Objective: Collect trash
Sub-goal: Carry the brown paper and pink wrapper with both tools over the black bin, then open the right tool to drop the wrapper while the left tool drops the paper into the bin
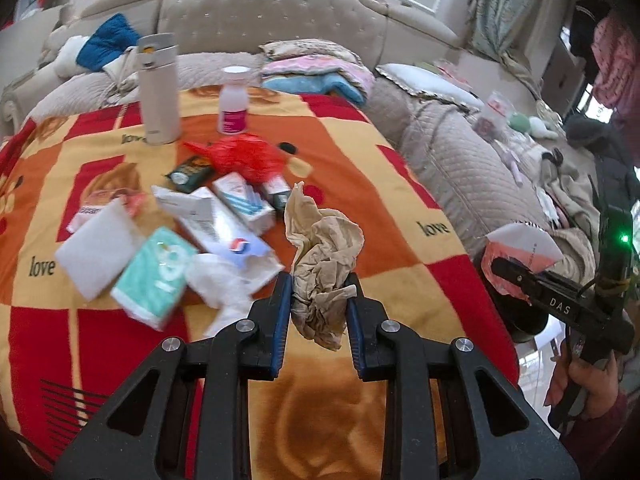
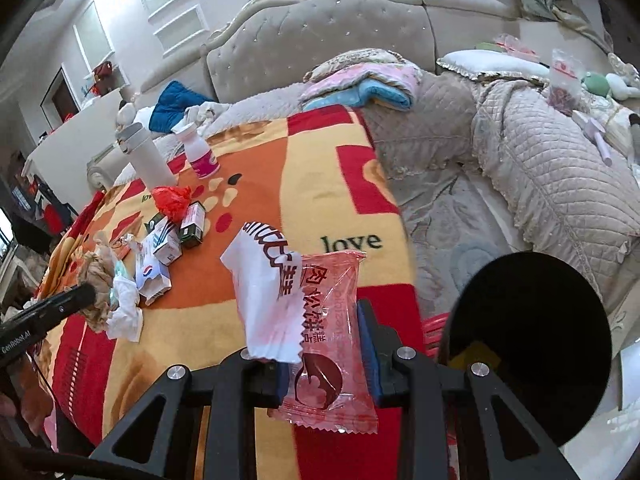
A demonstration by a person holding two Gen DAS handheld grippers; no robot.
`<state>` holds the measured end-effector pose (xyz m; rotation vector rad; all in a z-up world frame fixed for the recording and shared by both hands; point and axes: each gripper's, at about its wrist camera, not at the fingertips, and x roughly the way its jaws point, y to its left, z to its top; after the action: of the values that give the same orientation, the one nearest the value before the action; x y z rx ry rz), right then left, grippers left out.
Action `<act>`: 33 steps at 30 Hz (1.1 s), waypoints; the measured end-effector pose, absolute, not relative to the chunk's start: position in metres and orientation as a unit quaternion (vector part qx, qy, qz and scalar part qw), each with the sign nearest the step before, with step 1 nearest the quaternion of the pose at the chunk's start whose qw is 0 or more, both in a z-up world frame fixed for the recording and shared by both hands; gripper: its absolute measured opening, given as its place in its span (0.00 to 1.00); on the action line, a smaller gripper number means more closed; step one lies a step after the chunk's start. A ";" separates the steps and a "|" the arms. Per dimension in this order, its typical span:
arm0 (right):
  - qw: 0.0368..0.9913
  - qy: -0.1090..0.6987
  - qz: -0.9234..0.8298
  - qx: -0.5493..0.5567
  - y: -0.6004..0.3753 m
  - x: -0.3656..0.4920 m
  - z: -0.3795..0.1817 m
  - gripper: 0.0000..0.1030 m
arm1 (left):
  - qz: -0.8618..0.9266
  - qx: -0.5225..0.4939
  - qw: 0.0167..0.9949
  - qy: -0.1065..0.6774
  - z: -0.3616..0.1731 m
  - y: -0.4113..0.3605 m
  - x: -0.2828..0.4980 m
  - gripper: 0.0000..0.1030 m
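Note:
My left gripper point(image 1: 319, 280) is shut on a crumpled brown paper point(image 1: 324, 248) and holds it above the blanket; it also shows in the right wrist view point(image 2: 100, 280). My right gripper point(image 2: 324, 320) is shut on a pink and white snack wrapper point(image 2: 304, 320), seen at the right in the left wrist view point(image 1: 520, 248). A black trash bin point(image 2: 528, 340) stands just right of the right gripper, beside the bed. More litter lies on the blanket: a white tissue point(image 1: 228, 280), a red plastic bag point(image 1: 244, 156), small boxes point(image 1: 240, 200) and a teal tissue pack point(image 1: 156, 272).
A white thermos point(image 1: 158, 88) and a pink-labelled bottle point(image 1: 233, 100) stand at the far side of the red and orange blanket point(image 1: 380, 160). Folded cloths point(image 1: 320, 68) lie by the headboard. A quilted cover point(image 2: 540, 168) with small items lies to the right.

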<state>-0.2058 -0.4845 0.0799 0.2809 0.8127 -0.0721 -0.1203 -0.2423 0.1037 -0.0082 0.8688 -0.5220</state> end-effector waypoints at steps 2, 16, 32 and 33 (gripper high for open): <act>0.909 0.393 -0.043 0.136 -0.491 -0.212 0.081 0.27 | -0.258 0.001 0.873 0.414 0.105 -0.253 -0.124 0.23; 0.895 0.397 -0.109 0.169 -0.559 -0.253 0.069 0.27 | -0.324 0.031 0.850 0.415 0.106 -0.330 -0.145 0.23; 0.864 0.423 -0.175 0.212 -0.629 -0.263 0.027 0.27 | -0.385 0.070 0.815 0.428 0.087 -0.433 -0.164 0.23; 0.863 0.423 -0.176 0.213 -0.631 -0.263 0.026 0.27 | -0.387 0.072 0.813 0.429 0.086 -0.438 -0.164 0.23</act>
<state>-0.2625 -0.6308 0.0260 0.4466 0.8874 -0.3687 -0.1638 -0.4379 0.0861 0.1544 0.9147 -0.8250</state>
